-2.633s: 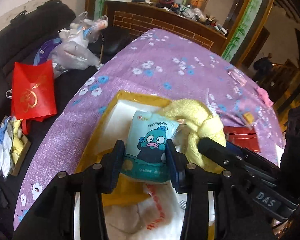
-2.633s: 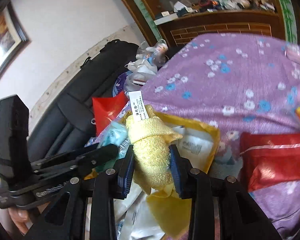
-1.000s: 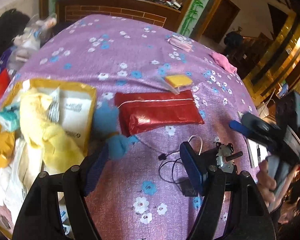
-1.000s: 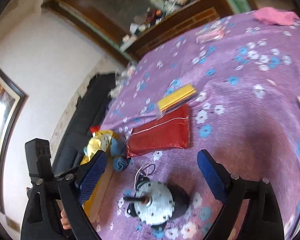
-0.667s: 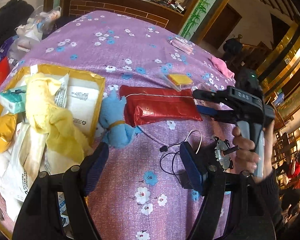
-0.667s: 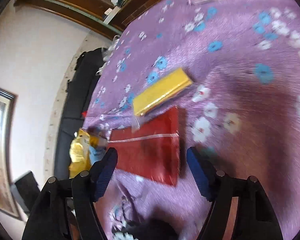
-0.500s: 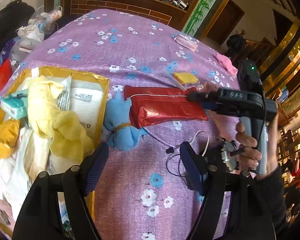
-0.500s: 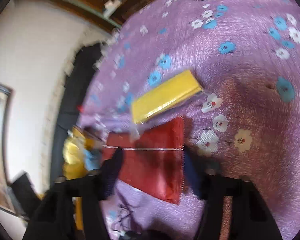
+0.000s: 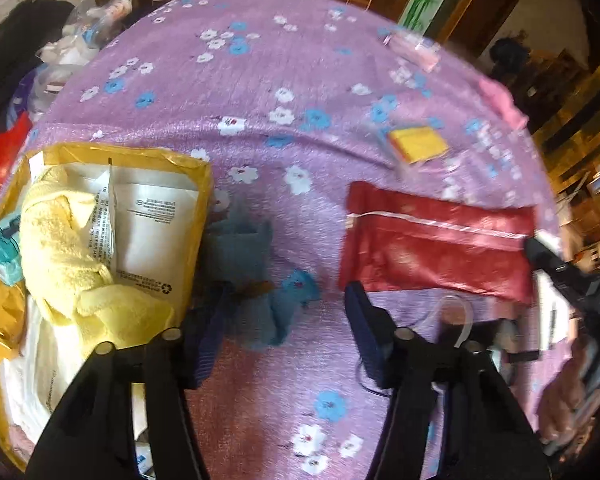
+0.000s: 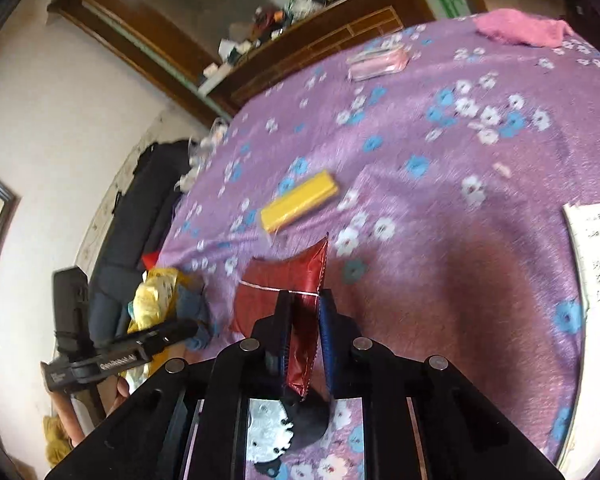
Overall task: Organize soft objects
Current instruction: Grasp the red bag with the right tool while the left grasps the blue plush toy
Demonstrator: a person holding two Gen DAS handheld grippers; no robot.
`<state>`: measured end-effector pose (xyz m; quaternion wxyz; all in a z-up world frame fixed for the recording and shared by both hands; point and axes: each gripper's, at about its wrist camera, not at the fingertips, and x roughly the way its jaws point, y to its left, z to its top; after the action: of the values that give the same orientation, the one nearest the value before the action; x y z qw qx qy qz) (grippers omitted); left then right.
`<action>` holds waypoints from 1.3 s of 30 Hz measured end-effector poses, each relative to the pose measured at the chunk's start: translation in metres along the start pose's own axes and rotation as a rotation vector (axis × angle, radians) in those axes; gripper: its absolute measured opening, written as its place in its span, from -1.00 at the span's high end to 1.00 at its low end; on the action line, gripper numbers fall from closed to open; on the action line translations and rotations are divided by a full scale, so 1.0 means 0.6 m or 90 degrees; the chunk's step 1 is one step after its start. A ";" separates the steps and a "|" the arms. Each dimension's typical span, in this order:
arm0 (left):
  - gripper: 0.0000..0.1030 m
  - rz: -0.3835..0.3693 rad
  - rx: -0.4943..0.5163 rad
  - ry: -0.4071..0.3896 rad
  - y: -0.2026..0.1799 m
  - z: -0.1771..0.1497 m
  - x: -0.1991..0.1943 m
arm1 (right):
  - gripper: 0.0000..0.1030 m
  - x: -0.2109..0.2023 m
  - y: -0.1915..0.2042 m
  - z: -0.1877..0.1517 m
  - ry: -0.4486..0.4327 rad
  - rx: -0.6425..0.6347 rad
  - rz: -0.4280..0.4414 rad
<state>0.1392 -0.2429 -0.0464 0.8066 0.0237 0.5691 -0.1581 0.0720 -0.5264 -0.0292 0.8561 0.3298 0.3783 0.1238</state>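
Pinching the red pouch (image 10: 300,320), right gripper (image 10: 305,334); left gripper (image 9: 288,316) agape.

- The left gripper (image 10: 156,344) carries white lettering along its arm, seen from your right wrist; it reads roughly "GenRobot", the last characters too small to settle.
- The white mailer (image 9: 156,236) in the yellow tray (image 9: 204,184) has lines of black print and a recycling sign near its lower corner; you can't read the words.
- The white tag (image 9: 102,220) on the yellow towel (image 9: 60,248) bears rows of small black print, too blurred to read.
- The white sheet (image 10: 598,248) at the right edge of your right wrist view shows handwritten lines, not legible.
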 end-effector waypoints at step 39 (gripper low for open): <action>0.62 0.082 0.059 -0.023 -0.021 0.004 0.031 | -0.96 0.064 0.035 -0.006 0.018 -0.141 -0.134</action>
<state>0.1432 -0.2598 -0.0611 0.8231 0.0946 0.5441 -0.1322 0.0964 -0.4911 -0.0392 0.8901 0.1904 0.4064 0.0791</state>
